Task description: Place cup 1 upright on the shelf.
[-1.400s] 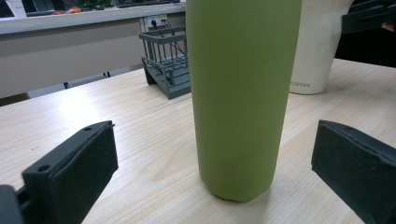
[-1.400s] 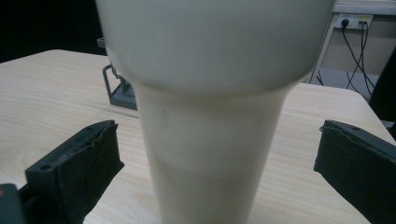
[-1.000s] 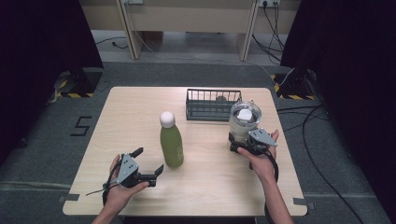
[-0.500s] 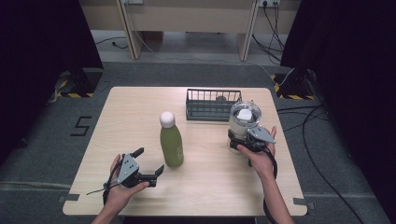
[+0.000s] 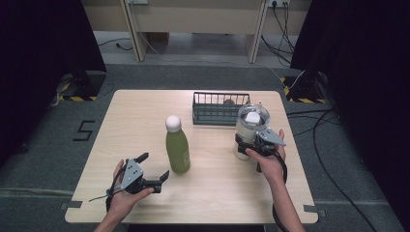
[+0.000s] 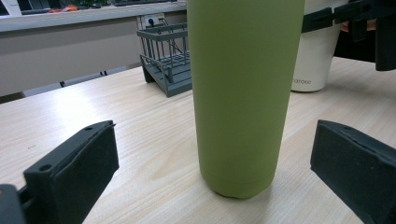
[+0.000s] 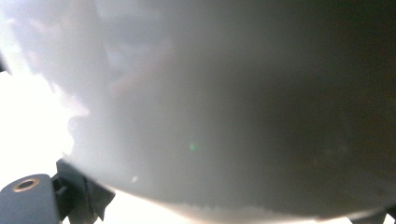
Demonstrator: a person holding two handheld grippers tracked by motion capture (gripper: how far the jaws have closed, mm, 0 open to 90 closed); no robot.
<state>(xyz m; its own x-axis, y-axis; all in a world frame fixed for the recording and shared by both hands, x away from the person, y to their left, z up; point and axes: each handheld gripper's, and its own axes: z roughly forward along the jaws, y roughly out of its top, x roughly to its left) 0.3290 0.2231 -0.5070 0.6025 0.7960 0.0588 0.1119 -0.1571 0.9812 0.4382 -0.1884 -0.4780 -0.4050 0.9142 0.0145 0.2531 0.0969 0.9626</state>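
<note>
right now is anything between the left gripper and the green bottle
Nothing visible. The left gripper is open, jaws spread either side of the green bottle, with bare table between them.

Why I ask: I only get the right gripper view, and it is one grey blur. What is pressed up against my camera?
Observer: In the high view it is a white-based jar with a clear top. The right gripper is at the jar's base, with a jaw on either side.
Operator: Is anything close by that I could knock?
Observer: A dark wire basket stands just behind the jar, apart from it.
Operator: And the other hand?
Observer: The left gripper is open. Its jaws flank an upright green bottle without touching it.
</note>
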